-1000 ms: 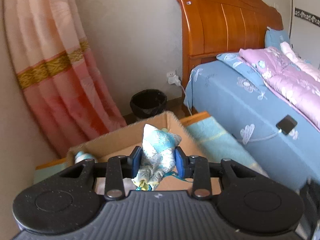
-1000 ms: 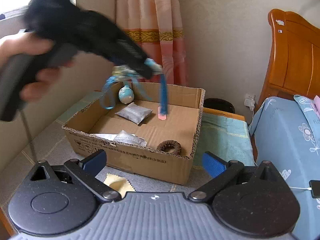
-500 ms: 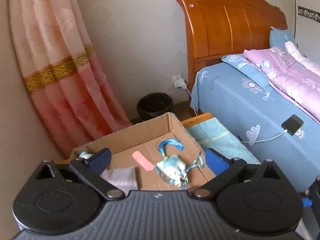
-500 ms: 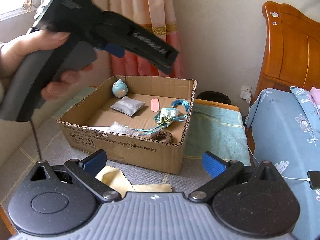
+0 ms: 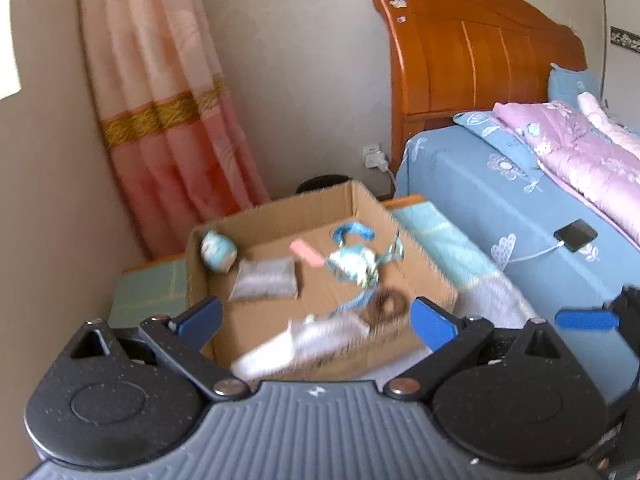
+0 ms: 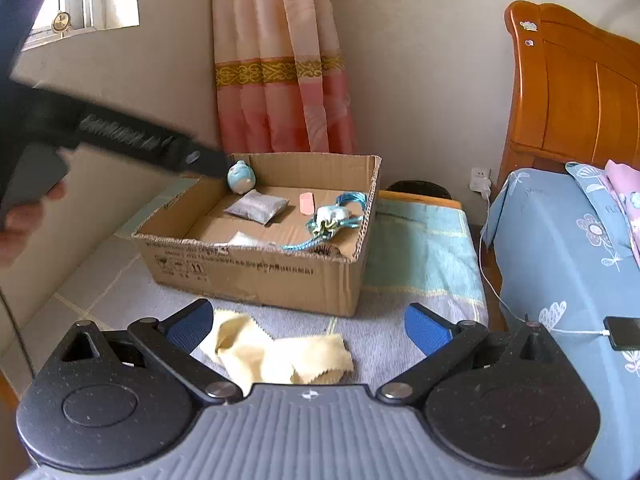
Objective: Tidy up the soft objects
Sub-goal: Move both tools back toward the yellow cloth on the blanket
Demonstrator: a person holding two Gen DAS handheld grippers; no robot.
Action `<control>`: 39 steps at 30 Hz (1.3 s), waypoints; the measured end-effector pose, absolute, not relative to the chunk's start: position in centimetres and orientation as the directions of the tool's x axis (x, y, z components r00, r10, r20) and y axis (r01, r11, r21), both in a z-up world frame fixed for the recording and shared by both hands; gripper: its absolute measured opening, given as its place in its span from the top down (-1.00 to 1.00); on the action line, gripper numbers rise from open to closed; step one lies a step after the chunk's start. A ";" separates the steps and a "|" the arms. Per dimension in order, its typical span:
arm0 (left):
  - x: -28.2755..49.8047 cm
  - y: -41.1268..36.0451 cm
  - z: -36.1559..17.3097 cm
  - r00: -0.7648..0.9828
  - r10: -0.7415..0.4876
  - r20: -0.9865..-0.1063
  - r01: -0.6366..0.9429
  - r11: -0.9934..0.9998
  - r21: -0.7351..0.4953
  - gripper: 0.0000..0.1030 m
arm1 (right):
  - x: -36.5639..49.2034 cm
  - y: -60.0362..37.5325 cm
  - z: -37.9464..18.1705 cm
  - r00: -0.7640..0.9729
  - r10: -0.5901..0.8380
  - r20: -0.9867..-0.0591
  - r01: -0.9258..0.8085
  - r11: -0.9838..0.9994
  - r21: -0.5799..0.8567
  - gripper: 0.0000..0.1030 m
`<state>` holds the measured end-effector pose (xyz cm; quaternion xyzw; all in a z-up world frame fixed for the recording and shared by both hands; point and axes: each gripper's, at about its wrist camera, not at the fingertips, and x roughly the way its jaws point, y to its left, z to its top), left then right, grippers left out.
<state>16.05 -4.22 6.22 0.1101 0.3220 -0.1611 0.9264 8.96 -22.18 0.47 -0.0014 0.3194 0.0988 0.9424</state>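
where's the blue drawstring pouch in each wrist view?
Left wrist: blue drawstring pouch in the cardboard box, centre frame, just right of the pink strip.
Right wrist: pouch at the box's right side.
Shared landmark: pink strip.

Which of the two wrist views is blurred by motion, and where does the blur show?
Left wrist view: the cardboard box and its contents are smeared, the left gripper itself sharp. Right wrist view: the box and yellow cloth are crisp; only the passing left gripper is streaked.
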 end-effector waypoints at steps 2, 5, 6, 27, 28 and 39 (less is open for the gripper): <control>14.9 -3.7 5.4 0.735 -0.221 -0.641 0.364 0.926 0.098 -0.95 | 8.4 -22.2 0.2 0.773 0.174 -0.611 -0.176 0.983 0.056 -1.00; 13.4 -3.1 4.2 0.726 -0.211 -0.654 0.351 0.932 0.089 -0.95 | 7.5 -22.4 -0.4 0.766 0.165 -0.621 -0.161 0.985 0.063 -1.00; 12.9 -3.0 3.7 0.721 -0.211 -0.660 0.349 0.934 0.082 -0.95 | 7.2 -22.5 -0.6 0.763 0.166 -0.625 -0.158 0.985 0.069 -1.00; 11.4 -5.0 -6.2 0.544 -0.263 -0.797 0.397 0.917 -0.031 -0.94 | 7.9 -24.7 -6.0 0.680 0.041 -0.732 -0.073 0.997 -0.012 -1.00; 11.5 -5.0 -6.4 0.542 -0.262 -0.799 0.397 0.917 -0.032 -0.94 | 8.0 -24.7 -6.2 0.677 0.037 -0.736 -0.073 0.997 -0.017 -1.00; 13.1 -5.4 -7.7 0.503 -0.312 -0.806 0.433 0.898 -0.076 -0.97 | 7.2 -24.2 -8.9 0.624 0.106 -0.774 -0.234 0.971 -0.056 -1.00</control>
